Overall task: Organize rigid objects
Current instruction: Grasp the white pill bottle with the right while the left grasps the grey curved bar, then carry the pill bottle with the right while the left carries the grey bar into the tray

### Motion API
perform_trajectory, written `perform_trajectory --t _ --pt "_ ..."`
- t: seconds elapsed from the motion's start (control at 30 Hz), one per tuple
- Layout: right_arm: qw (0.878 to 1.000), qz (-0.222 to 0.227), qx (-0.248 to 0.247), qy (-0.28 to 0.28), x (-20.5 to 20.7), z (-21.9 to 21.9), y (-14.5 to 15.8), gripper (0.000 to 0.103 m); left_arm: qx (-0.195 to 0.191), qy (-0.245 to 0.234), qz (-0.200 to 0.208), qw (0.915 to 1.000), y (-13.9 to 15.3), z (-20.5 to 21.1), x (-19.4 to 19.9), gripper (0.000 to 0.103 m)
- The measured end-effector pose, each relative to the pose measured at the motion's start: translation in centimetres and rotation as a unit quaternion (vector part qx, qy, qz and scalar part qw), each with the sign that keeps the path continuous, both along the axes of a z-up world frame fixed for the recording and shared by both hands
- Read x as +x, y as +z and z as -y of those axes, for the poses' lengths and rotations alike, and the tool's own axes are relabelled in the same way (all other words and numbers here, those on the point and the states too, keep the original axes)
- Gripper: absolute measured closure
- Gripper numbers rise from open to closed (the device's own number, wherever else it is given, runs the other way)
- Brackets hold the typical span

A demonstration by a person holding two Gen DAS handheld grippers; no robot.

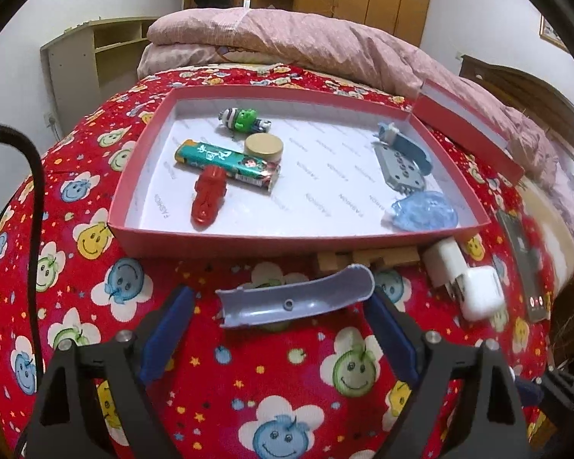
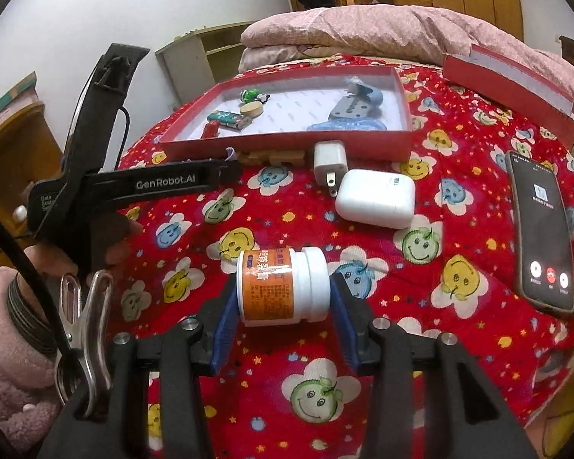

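On my left, the left gripper (image 1: 277,315) has its jaws spread wide around a curved grey plastic piece (image 1: 296,298). One end touches the right blue pad (image 1: 392,338). The other end stops short of the left pad, so I can't tell whether this is a firm hold or just a bracket around it. The piece looks like a broken shell half, hollow, with a small screw hole and a jagged end. It sits just in front of the near wall of the red box (image 1: 287,243), which already holds several small things.

Further right, the right gripper (image 2: 283,298) has its jaws half closed on a white bottle (image 2: 283,287) with an orange label, pads pressing on base and cap. The bottle lies sideways over the red patterned bedspread (image 2: 363,344), well short of the box.

I judge the step in hand is carrying things to the box. Next I would need to lift each over the near wall and release above bare floor inside.
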State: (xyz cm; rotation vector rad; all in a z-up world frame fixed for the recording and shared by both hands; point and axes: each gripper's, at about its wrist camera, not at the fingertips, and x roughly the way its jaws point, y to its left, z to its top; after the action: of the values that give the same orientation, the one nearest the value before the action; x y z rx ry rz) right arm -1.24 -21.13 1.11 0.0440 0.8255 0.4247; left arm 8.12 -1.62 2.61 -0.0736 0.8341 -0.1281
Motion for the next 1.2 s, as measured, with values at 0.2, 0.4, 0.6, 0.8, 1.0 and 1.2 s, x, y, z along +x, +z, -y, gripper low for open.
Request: perform_trajectory --t 0.2,0.4,0.6,0.8,1.0,1.2 --pt "1.000 0.002 0.005 0.000 -0.1 0.0 -0.1 0.057 0.002 -0.003 0.004 1.0000 0.2 -0.2 -0.3 0.028" --pt "1.000 0.002 0.011 -0.003 -0.1 0.1 -0.1 0.057 -0.003 -0.012 0.011 0.9999 0.9 -0.2 -1.2 0.028" --pt "1.000 0.000 0.019 -0.007 0.0 0.3 0.1 0.057 0.003 -0.018 0.036 0.9992 3.1 -0.3 -1.9 0.028" --pt "1.000 0.003 0.017 -0.008 0.2 0.3 0.9 0.058 0.020 -0.002 0.045 0.9988 4.4 -1.3 -0.4 0.028" --pt "1.000 0.008 0.015 -0.010 0.9 0.3 1.9 0.058 0.030 0.006 0.039 0.9988 4.8 -2.2 1.9 0.028" --pt "1.000 0.018 0.008 -0.020 2.0 0.4 3.2 0.058 0.013 -0.009 0.025 0.9995 4.0 -1.4 3.5 0.028"
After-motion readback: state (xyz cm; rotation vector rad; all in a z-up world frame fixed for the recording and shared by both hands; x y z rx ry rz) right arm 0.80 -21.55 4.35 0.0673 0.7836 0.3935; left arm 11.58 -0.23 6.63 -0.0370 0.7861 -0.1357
